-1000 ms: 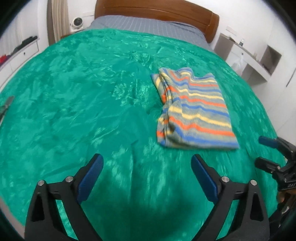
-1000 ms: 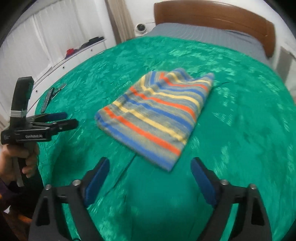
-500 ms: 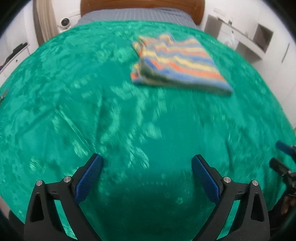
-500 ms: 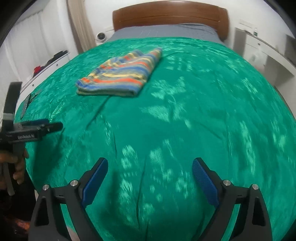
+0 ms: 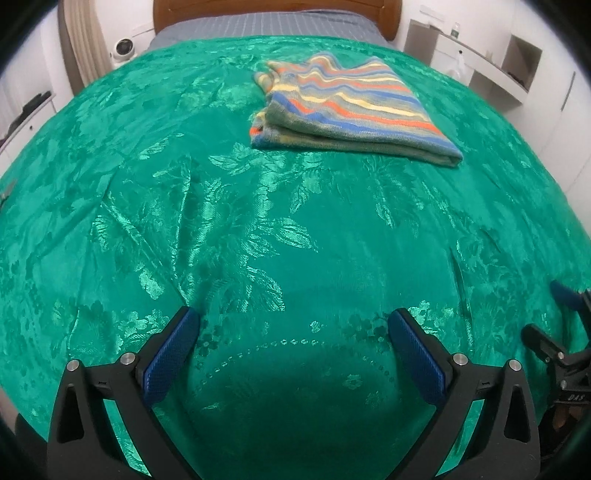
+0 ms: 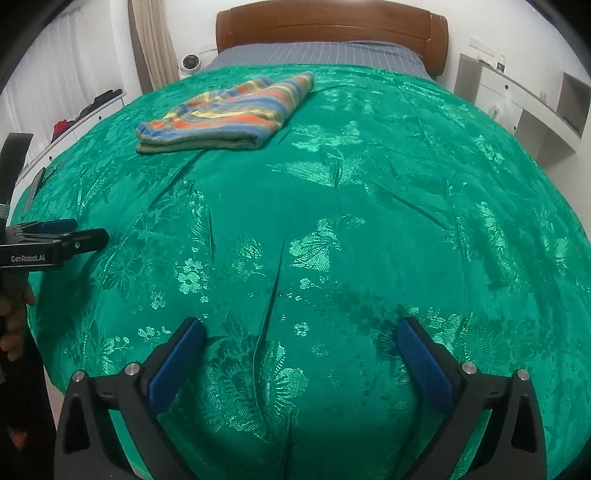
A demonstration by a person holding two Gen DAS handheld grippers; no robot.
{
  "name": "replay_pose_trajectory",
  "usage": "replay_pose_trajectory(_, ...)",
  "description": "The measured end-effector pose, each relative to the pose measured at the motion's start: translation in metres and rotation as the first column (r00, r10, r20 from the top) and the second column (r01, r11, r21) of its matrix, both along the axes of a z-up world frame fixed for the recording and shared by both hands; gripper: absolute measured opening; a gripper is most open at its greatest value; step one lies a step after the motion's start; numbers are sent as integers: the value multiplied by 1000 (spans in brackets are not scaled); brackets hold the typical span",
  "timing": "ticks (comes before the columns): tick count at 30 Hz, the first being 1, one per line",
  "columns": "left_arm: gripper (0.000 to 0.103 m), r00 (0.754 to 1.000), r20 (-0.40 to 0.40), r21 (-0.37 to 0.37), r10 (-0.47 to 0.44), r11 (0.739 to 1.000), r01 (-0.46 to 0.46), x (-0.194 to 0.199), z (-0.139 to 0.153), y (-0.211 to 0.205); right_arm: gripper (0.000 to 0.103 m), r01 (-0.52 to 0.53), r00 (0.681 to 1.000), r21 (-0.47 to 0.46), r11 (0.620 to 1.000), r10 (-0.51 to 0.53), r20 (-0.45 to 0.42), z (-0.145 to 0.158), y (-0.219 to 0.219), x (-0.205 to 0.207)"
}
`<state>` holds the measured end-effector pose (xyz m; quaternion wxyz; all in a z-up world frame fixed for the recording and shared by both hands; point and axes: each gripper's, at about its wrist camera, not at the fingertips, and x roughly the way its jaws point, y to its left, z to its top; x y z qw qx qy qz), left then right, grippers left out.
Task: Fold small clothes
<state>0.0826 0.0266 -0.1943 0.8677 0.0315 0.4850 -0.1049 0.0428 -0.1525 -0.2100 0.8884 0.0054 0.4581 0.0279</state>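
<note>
Knitwear sits folded toward the far half of the bed: a striped knit garment [image 5: 351, 107], in bands of blue, orange, yellow and grey, lies as a flat layered bundle on the green brocade bedspread [image 5: 258, 240], well apart from both of my tools; I judge the fold done or nearly so. My left gripper [image 5: 293, 350] hangs low over the near edge of the spread with its blue-padded jaws wide apart and nothing between them; my right gripper [image 6: 299, 354] does the same, spread open and empty, and in its view I see the left tool off to the side, held in a hand [image 6: 14, 321]. I expect the knit to be light, soft and limp, likely to sag and slip out of its layers if lifted by one corner; the satin-like spread beneath may let it slide; so I would take it by the thick folded edge nearest me, both tools pinching all layers together, one near each end. Nothing lies between me and the garment but creased bedspread; a wooden headboard [image 6: 332, 22] and grey striped sheet [image 6: 317, 53] lie beyond, a small white fan [image 6: 191, 62] stands by the curtain [image 6: 149, 40], and white shelving [image 5: 480, 66] runs along the right wall, all clear of any reach.
</note>
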Motion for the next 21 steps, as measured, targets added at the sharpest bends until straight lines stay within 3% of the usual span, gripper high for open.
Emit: replay_pose_trajectory(21, 103, 1000, -11, 20, -25, 999, 25, 0, -3, -3, 103, 9, 1000, -48, 999, -9, -14, -5, 6, 1)
